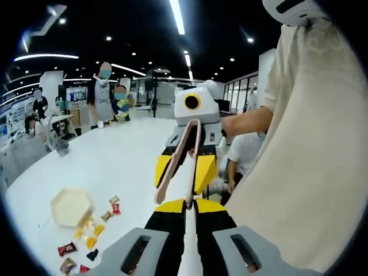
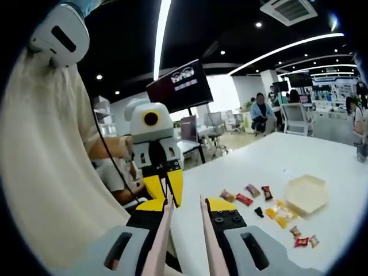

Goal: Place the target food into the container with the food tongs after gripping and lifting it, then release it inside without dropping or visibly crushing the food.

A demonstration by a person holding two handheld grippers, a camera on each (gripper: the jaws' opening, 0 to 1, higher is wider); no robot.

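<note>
Right claw [image 2: 185, 208] pinches pink tongs [image 2: 164, 230]; left claw [image 1: 190, 206] spread (candies [image 2: 280, 213] beside hexagonal container [image 2: 306, 194]).

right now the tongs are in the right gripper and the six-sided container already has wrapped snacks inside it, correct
Not quite. The container holds nothing: in the right gripper view its inside is bare, and the wrapped snacks lie loose on the white table beside it. The rest stands: the tongs are in the right gripper, up off the table.
</note>
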